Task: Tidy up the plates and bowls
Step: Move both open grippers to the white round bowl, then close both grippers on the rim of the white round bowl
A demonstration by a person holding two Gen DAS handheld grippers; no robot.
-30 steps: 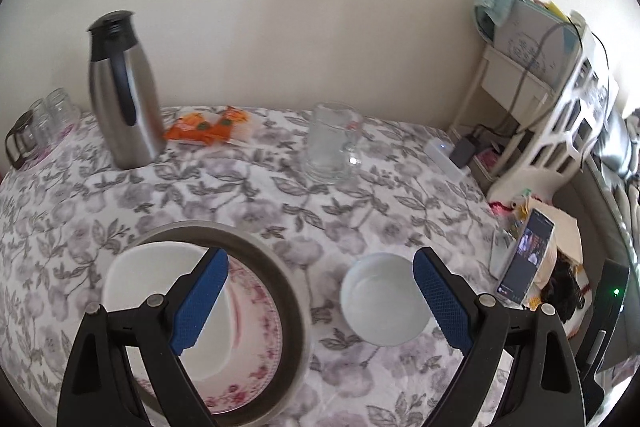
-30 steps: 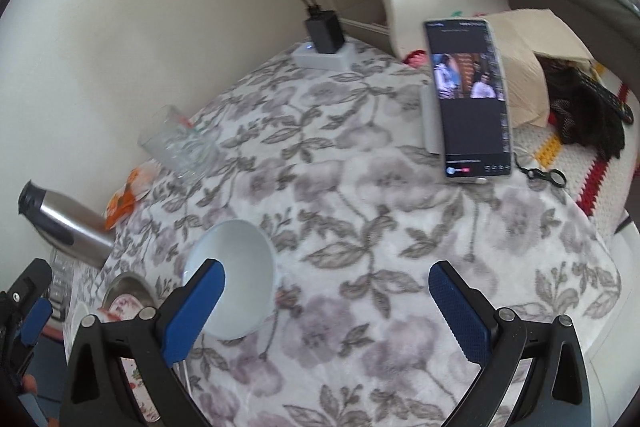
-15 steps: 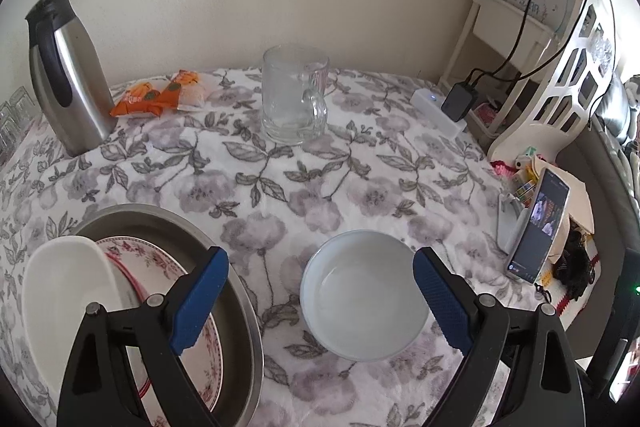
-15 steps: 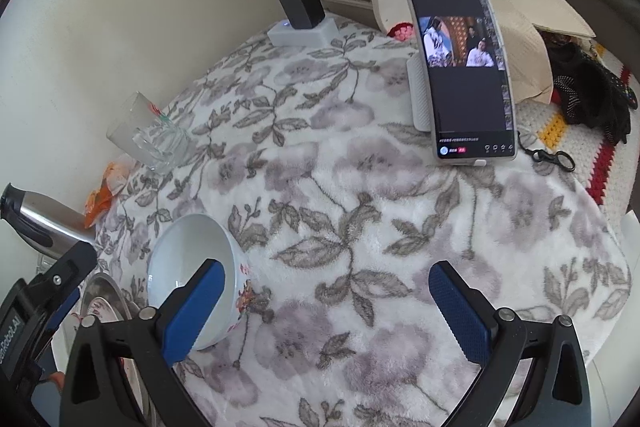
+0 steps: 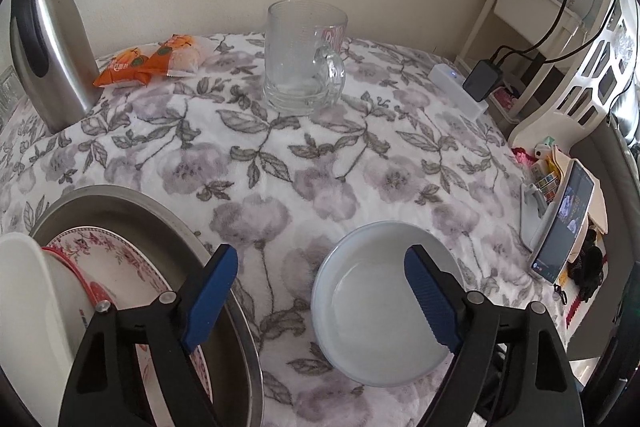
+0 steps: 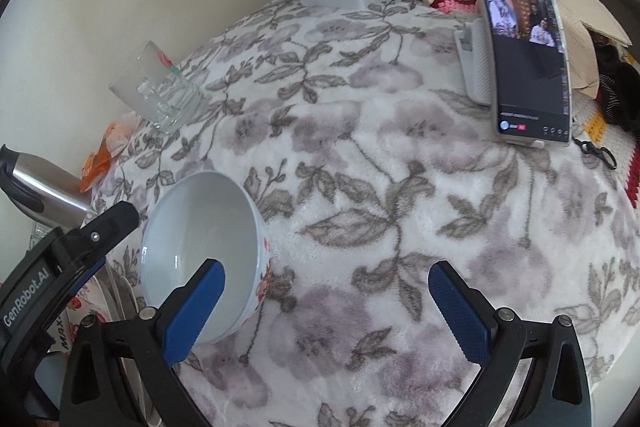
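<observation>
- The left gripper (image 5: 320, 285) hangs over the flowered tablecloth (image 5: 280, 163), its blue pads apart but closing, with nothing pressed between them.
- Its right pad overlaps the rim of the white bowl (image 5: 372, 311), which stands upright on the cloth near the front edge; whether the pad touches it I cannot tell.
- Its left pad sits over the metal basin (image 5: 168, 219) at the front left corner, which holds a floral plate (image 5: 120, 263) and a white dish (image 5: 28, 307) leaning inside.
- The right gripper (image 6: 326, 301) is wide open over bare cloth, with the same bowl (image 6: 200, 227) just behind its left pad.
- Far edge: glass mug (image 5: 302, 59), orange snack packets (image 5: 152, 63) and steel thermos (image 5: 48, 43).
- Right edge: a phone (image 6: 520, 47) stands propped up, its screen lit.
</observation>
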